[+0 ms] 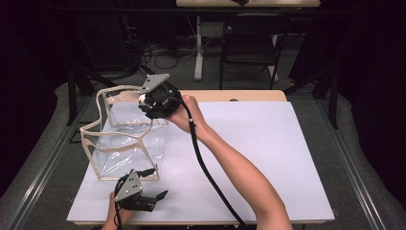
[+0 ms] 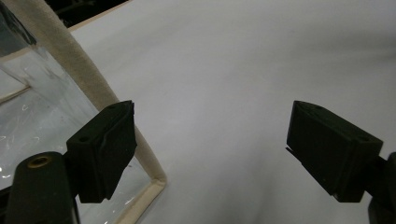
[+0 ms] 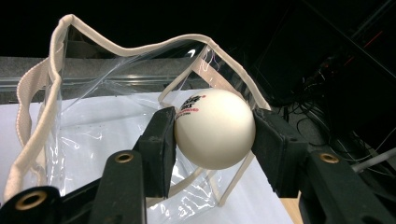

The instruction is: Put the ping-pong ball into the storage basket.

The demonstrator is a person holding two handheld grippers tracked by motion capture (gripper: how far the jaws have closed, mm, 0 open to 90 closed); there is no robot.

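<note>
The right gripper [image 3: 215,135] is clamping a white ball [image 3: 215,129], one pad on each side, printed logo facing up-left of the pads. It is holding the ball over the far right rim of the clear bag [image 1: 125,139], whose cream-trimmed mouth [image 3: 140,49] is sagging open just beyond the fingertips. In the high view the right gripper [image 1: 145,103] is sitting at the bag's back corner, the hand [image 1: 184,112] behind it.

The left gripper [image 2: 210,144] is standing open, jaws wide apart, nothing between them. The bag's cream edge [image 2: 79,70] is running just beside its left pad [image 2: 105,149]; I can't tell whether it touches. The high view puts the left gripper [image 1: 158,196] just off the bag's near corner on the white sheet [image 1: 258,143].

Risks, as I judge them:
- The ball is hanging at the rim rather than over the middle of the mouth; a release here could bounce it off the trim and out onto the sheet.
- The bag is soft and nothing is holding it, so any nudge from the right jaws could fold the mouth shut or tip the bag.
- The smooth round ball could be squirting out sideways if the grip loosens unevenly.
</note>
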